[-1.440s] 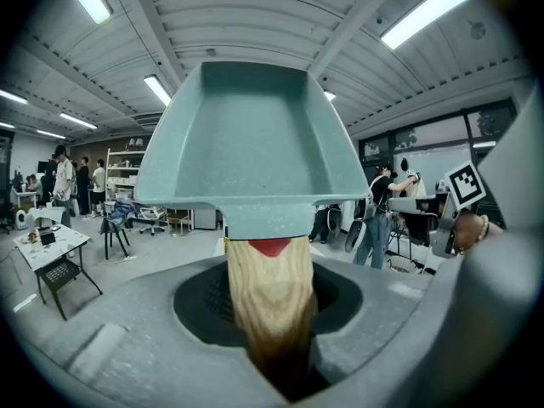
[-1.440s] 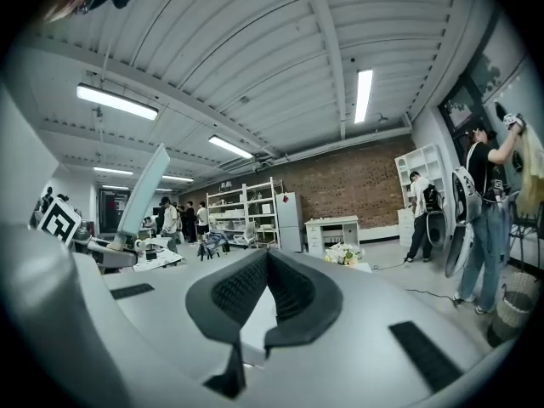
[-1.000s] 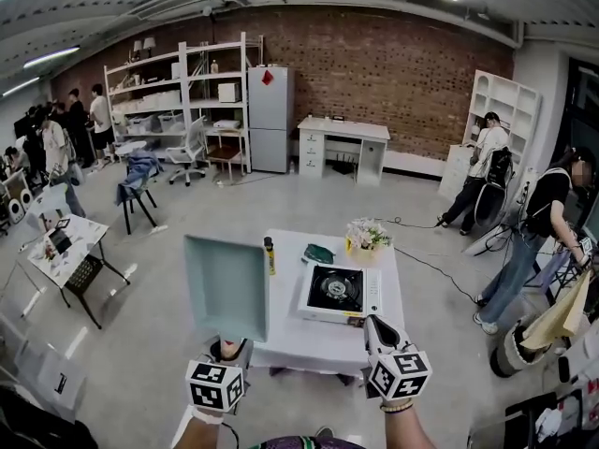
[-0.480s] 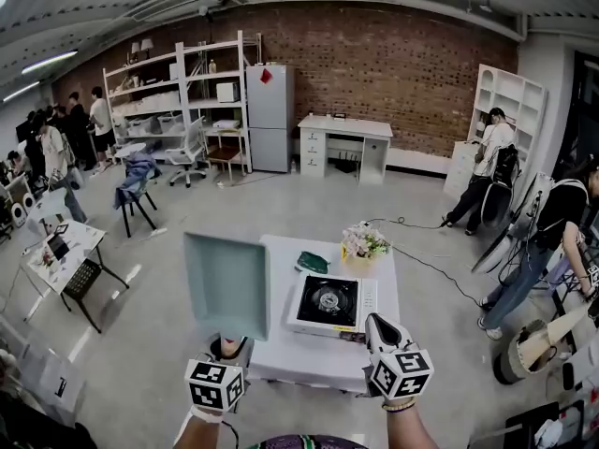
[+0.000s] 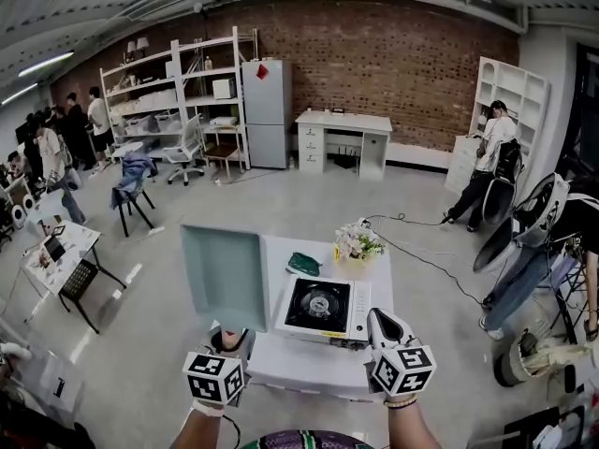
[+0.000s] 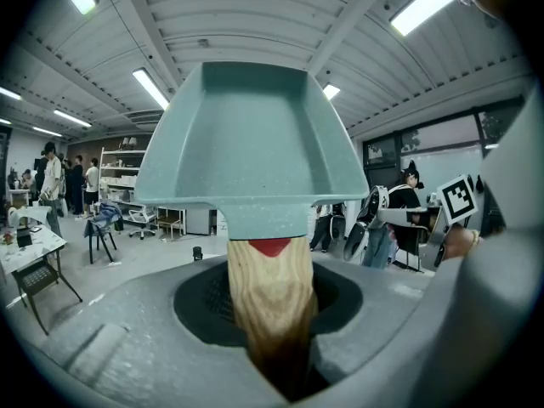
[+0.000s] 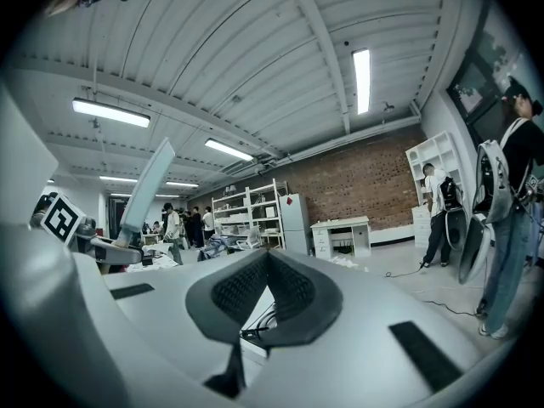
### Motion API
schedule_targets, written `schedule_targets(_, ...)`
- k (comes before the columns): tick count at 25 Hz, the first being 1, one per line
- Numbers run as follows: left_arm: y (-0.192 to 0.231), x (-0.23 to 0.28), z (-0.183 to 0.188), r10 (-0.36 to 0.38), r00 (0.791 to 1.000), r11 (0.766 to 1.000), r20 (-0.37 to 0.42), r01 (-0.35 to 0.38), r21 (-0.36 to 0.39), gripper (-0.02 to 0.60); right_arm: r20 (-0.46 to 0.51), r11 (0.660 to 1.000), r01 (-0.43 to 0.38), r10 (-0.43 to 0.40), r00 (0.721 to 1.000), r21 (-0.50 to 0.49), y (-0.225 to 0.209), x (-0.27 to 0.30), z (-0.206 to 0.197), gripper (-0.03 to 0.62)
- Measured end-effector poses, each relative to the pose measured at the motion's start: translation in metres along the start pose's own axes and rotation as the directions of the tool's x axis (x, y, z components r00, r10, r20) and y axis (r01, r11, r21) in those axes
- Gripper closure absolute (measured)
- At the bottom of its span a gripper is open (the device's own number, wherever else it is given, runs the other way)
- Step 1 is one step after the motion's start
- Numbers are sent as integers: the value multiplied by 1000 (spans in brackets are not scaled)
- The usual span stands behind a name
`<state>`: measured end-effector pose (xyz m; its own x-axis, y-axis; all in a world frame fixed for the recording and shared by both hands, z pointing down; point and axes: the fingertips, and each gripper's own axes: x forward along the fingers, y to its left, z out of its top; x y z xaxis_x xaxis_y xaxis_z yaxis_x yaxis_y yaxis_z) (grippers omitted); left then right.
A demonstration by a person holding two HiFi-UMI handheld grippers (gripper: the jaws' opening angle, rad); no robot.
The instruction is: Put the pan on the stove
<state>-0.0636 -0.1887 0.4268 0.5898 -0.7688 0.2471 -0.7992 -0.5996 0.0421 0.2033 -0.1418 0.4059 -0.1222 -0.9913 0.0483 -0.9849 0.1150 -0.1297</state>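
A pale teal square pan (image 5: 225, 274) stands upright in the air, left of the table, with its wooden handle (image 6: 270, 300) pointing down. My left gripper (image 5: 229, 340) is shut on that handle; in the left gripper view the pan (image 6: 251, 147) fills the middle. The white portable gas stove (image 5: 318, 307) with a black burner sits on the white table (image 5: 281, 355), to the right of the pan. My right gripper (image 5: 379, 324) hangs shut and empty over the table's near right corner. The right gripper view shows its jaws (image 7: 265, 286) closed and the pan (image 7: 149, 185) edge-on at left.
A flower bunch (image 5: 354, 243) and a dark green object (image 5: 304, 264) lie on the table behind the stove. A cable (image 5: 426, 262) runs across the floor to the right. People stand at the far left and right; a small desk (image 5: 56, 255) is at left.
The table and stove have drifted left and nearer in the head view. Both grippers keep their places, and the pan stays upright in the left one.
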Motion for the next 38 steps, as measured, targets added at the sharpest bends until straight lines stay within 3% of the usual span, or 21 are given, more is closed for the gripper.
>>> schedule_targets(10, -22, 41, -2, 3, 1000, 1000, -8, -3, 1, 445, -6, 1000, -18, 18, 1000, 12, -36, 17, -7, 592)
schedule_targets(22, -24, 56, -10, -10, 999, 1000, -45, 11, 18, 445, -27, 999, -30, 31, 999, 38, -42, 22, -19, 591)
schedule_targets(31, 7, 97, -11, -87, 992, 996, -90, 90, 20, 445, -36, 999, 36, -36, 999, 2, -44, 53, -4, 592)
schedule_targets(38, 27, 146, -13, -166, 975, 984, -147, 173, 34, 445, -69, 996, 88, -88, 994, -10, -49, 84, -11, 592)
